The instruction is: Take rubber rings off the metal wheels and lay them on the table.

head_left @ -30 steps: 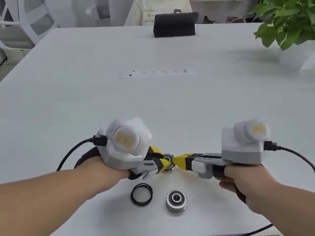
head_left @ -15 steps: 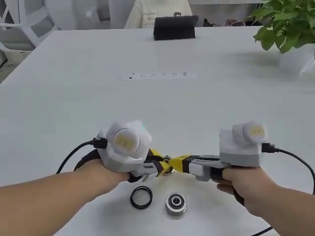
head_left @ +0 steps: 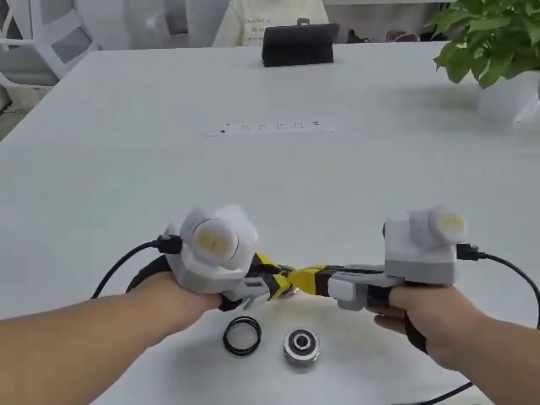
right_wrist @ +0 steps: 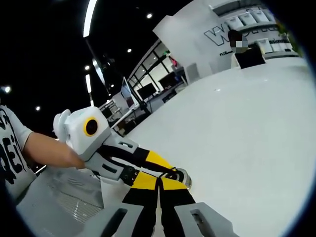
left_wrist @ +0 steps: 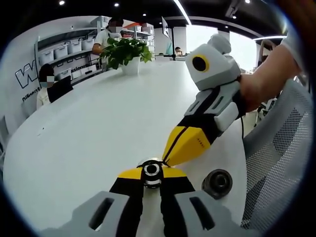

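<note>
A small metal wheel (head_left: 288, 284) is held above the white table (head_left: 270, 169) between the two grippers. My left gripper (left_wrist: 151, 176) is shut on this wheel (left_wrist: 151, 169). My right gripper (right_wrist: 165, 180) comes from the other side, shut, its tips pinching the dark rubber ring on the rim of the wheel (right_wrist: 182, 177). In the head view the left gripper (head_left: 281, 287) and the right gripper (head_left: 298, 279) meet tip to tip. On the table below lie a loose black rubber ring (head_left: 242, 336) and a bare metal wheel (head_left: 301, 345), also in the left gripper view (left_wrist: 217, 182).
A power strip (head_left: 272, 127) lies flat mid-table. A black tablet stand (head_left: 298, 44) stands at the far edge and a potted plant (head_left: 494, 42) at the far right. Cables (head_left: 126, 261) trail from both grippers. A mesh chair (left_wrist: 276, 163) is beside the table.
The right gripper has drifted slightly to the right. Both grippers stay joined at the held wheel; the ring and wheel on the table have not moved.
</note>
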A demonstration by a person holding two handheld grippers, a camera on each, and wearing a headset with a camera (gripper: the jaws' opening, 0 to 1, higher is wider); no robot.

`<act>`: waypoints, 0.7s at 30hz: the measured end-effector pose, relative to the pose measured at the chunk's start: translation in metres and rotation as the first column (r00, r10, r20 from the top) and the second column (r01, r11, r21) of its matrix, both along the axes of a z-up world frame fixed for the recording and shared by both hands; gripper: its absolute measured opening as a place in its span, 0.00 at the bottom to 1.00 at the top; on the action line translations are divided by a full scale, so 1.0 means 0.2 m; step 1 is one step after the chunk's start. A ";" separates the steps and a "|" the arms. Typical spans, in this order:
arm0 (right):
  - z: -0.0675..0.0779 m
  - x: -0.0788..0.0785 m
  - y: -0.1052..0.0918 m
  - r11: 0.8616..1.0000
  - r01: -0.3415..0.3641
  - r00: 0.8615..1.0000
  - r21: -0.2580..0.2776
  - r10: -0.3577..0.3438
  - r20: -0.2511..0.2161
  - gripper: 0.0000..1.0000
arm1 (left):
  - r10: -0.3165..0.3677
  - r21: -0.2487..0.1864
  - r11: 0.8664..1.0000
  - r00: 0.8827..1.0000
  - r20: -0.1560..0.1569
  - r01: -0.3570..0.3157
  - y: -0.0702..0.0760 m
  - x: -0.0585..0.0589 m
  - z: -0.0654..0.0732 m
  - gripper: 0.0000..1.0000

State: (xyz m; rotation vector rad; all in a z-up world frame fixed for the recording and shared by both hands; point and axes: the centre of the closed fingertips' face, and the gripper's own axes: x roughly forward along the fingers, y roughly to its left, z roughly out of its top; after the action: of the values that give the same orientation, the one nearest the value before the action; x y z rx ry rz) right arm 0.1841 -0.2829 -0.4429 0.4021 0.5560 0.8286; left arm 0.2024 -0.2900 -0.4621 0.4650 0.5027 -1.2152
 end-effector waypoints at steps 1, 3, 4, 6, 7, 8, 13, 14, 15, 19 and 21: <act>0.00 0.00 0.00 1.000 0.003 1.000 -0.002 -0.003 0.000 0.00 | 0.001 0.000 1.000 1.000 -0.001 -0.001 0.00 0.00 0.00 0.06; -0.01 0.01 -0.01 1.000 0.013 1.000 -0.014 -0.013 0.003 0.00 | 0.004 -0.001 1.000 1.000 -0.004 -0.004 0.00 0.00 0.00 0.07; -0.01 0.01 -0.01 1.000 0.015 1.000 -0.019 -0.015 0.003 0.00 | 0.004 -0.002 1.000 1.000 -0.003 -0.004 0.00 0.00 0.00 0.07; -0.04 0.02 -0.02 0.998 0.026 1.000 -0.054 -0.026 0.002 0.00 | 0.010 -0.004 1.000 1.000 -0.005 -0.010 0.00 0.00 0.00 0.07; -0.06 0.02 -0.02 0.997 0.022 1.000 -0.069 -0.022 0.001 0.00 | 0.011 -0.005 1.000 1.000 -0.006 -0.011 0.00 0.00 0.00 0.07; -0.07 0.01 -0.02 0.997 0.022 1.000 -0.073 -0.022 -0.002 0.00 | 0.014 -0.006 1.000 1.000 -0.008 -0.014 0.00 0.00 0.00 0.07; -0.08 0.02 -0.04 0.996 0.036 0.999 -0.081 -0.037 -0.006 0.00 | 0.016 -0.006 1.000 1.000 -0.012 -0.016 0.00 0.00 0.00 0.07; -0.08 0.03 -0.04 0.996 0.037 0.999 -0.082 -0.037 -0.006 0.00 | 0.018 -0.008 1.000 1.000 -0.017 -0.018 0.00 0.00 0.00 0.07; -0.07 0.03 -0.04 0.996 0.038 0.999 -0.081 -0.038 -0.006 0.00 | 0.017 -0.009 1.000 1.000 -0.019 -0.017 0.00 0.00 0.00 0.07; -0.07 0.03 -0.04 0.996 0.038 0.999 -0.080 -0.039 -0.005 0.00 | 0.014 -0.005 1.000 1.000 -0.024 -0.015 0.00 0.00 0.00 0.07; -0.07 0.03 -0.04 0.996 0.040 0.999 -0.080 -0.040 -0.006 0.00 | 0.011 -0.003 1.000 1.000 -0.023 -0.011 0.00 0.00 0.00 0.07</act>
State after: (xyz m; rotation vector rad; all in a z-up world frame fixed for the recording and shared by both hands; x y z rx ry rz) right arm 0.1901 -0.2912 -0.4569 0.3421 0.5842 0.7641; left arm 0.2020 -0.2891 -0.4618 0.4456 0.5228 -1.2118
